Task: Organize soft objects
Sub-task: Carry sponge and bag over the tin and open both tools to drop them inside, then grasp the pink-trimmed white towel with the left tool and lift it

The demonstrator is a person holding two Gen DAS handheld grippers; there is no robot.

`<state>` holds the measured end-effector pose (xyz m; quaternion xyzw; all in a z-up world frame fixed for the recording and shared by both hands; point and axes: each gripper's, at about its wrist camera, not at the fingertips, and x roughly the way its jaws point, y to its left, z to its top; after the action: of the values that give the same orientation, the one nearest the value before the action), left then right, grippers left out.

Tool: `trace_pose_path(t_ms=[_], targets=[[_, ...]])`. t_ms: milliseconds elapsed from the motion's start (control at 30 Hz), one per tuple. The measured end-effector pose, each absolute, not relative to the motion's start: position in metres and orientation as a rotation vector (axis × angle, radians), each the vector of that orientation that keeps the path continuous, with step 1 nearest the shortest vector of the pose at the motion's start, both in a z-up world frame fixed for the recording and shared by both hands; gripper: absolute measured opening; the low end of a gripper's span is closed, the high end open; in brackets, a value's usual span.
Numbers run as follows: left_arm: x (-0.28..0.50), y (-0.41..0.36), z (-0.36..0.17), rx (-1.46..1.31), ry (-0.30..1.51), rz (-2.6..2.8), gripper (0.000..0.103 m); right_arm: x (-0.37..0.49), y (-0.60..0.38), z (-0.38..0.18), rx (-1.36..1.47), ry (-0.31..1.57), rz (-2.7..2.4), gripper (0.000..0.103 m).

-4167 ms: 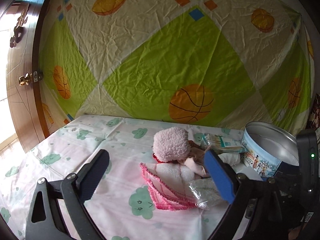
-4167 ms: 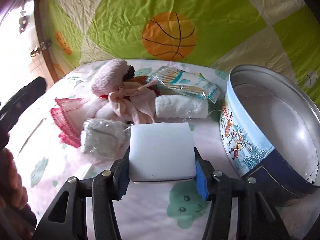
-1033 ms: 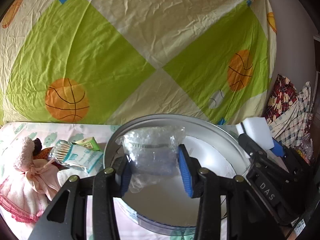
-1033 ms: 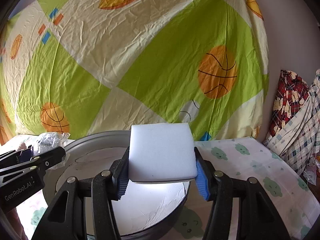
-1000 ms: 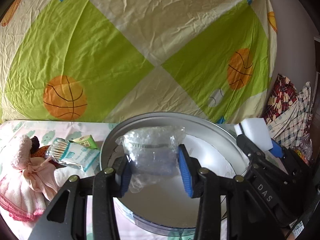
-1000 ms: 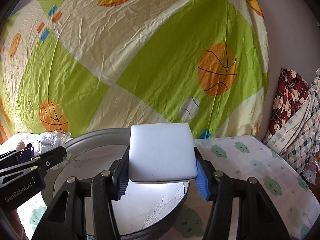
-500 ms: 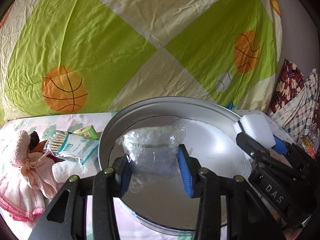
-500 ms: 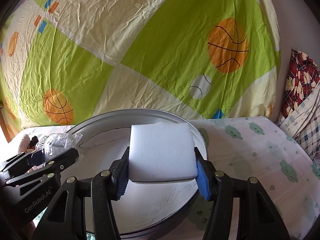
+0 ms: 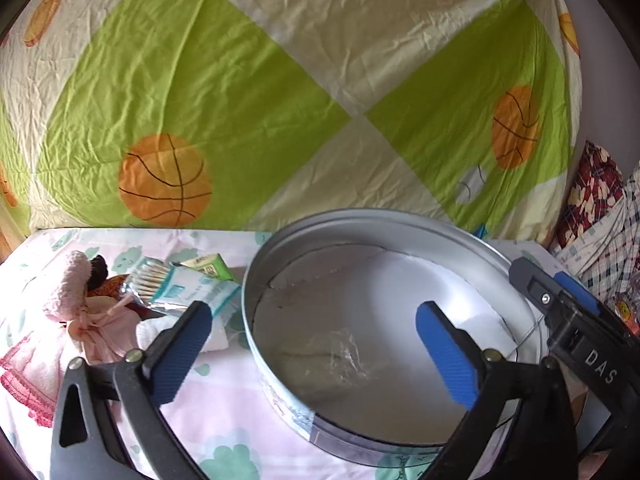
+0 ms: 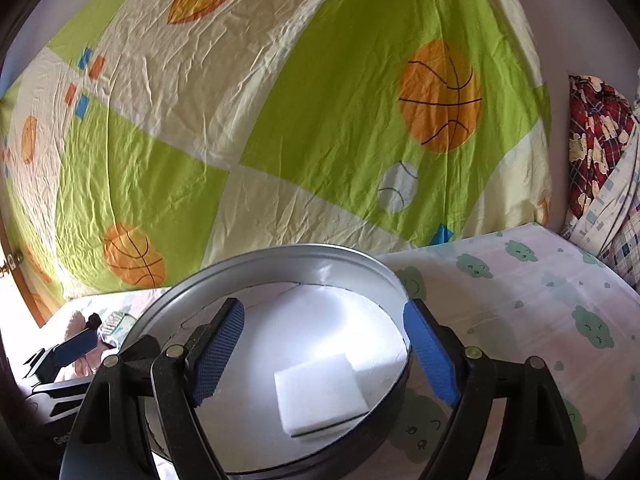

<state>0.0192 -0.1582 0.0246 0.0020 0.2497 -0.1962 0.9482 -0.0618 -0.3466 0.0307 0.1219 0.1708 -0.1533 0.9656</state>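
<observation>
Both loads have dropped since half a second ago: the bag (image 9: 320, 356) and sponge (image 10: 320, 394) now lie on the tin (image 9: 360, 220) floor. Left hand-held gripper (image 9: 316, 344) and right hand-held gripper (image 10: 324, 348) hang released over the tin, jaws wide. Doll (image 9: 84, 304), swabs (image 9: 176, 284) and towel (image 9: 216, 332) sit on the bed (image 9: 224, 420) left of it

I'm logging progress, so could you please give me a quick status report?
Left gripper open, right gripper open, both above tin. White sponge and plastic-wrapped bundle lying inside tin. Nothing in the way.
</observation>
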Motion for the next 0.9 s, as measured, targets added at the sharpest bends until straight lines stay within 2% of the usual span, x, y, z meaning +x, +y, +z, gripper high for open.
trace_pose_path(t_ms=[200, 567, 900], targets=[[0.02, -0.132, 0.037, -0.022, 0.453, -0.297, 0.103, -0.08, -0.353, 0.044, 0.251, 0.239, -0.435, 0.086], [0.037, -0.084, 0.023, -0.104, 0.509, -0.134, 0.103, -0.102, -0.359, 0.056, 0.273, 0.125, -0.534, 0.089], [0.019, -0.077, 0.012, 0.057, 0.45, -0.054, 0.103, -0.101, -0.348, 0.052, 0.26, 0.11, -0.505, 0.089]])
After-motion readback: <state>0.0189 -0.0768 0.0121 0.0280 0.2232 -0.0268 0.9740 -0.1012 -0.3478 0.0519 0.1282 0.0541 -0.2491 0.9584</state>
